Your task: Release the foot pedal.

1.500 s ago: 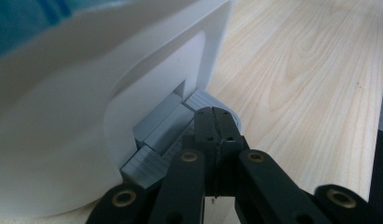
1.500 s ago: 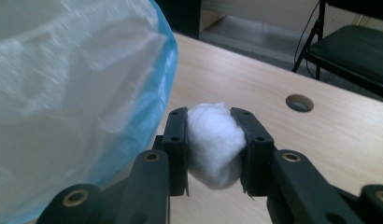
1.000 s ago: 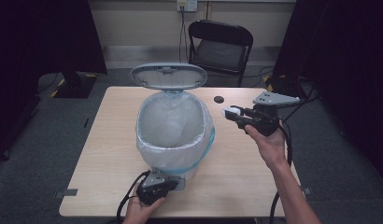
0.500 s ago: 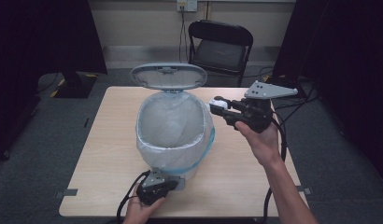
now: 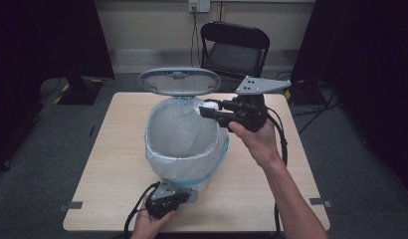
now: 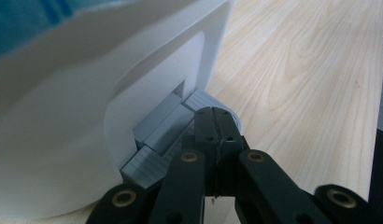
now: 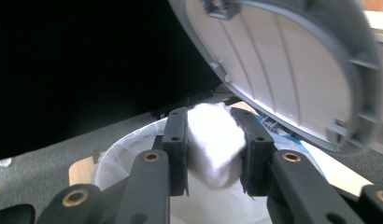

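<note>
White wadding, cotton or crumpled tissue as far as I can tell, sits clamped between the jaws of my right hand-held gripper, which I hold over the far right rim of the lined bin. The bin stands mid-surface with its grey lid tipped up at the far side. My left hand-held gripper is at the bin's near base, jaws together, pressing on the grey pedal.
</note>
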Demonstrator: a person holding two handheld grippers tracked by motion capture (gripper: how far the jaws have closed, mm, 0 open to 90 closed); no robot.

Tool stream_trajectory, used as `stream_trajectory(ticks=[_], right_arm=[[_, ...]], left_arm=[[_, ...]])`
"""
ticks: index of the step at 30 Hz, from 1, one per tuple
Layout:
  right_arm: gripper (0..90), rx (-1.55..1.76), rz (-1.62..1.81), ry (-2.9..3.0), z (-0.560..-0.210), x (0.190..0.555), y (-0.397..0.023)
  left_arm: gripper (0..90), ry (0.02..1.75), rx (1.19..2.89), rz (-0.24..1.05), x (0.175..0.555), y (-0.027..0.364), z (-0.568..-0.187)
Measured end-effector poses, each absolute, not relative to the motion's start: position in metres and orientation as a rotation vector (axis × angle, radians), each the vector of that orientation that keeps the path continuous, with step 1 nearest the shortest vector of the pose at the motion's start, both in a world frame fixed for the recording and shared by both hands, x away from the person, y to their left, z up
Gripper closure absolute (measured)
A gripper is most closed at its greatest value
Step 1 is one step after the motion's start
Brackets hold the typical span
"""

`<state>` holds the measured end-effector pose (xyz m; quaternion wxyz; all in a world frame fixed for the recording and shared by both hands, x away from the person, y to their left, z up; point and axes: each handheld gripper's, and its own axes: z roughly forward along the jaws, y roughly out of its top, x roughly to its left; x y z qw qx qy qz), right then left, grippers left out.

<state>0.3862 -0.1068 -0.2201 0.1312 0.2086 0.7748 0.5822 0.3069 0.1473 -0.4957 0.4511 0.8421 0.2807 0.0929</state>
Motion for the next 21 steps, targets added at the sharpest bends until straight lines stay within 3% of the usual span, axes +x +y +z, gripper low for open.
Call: stream_trajectory(ticks=[9,14,17,21], right_arm=[[67.8,0.556,1.671,2.321,-0.224,0.391,-0.080],[62.5,0.576,1.608,2.345,-0.231,0.395,-0.068],[48.7,0.603,1.577,2.355,-0.239,0.400,-0.065],[38.4,0.604,1.599,2.345,-0.240,0.398,-0.068]], left_arm=[[90.0,0.692,2.081,0.229,0.307,0.147,-0.496],[90.0,0.690,2.081,0.229,0.307,0.147,-0.496],[90.0,0.690,2.080,0.228,0.307,0.148,-0.496],[90.0,0.692,2.079,0.227,0.307,0.148,-0.496]])
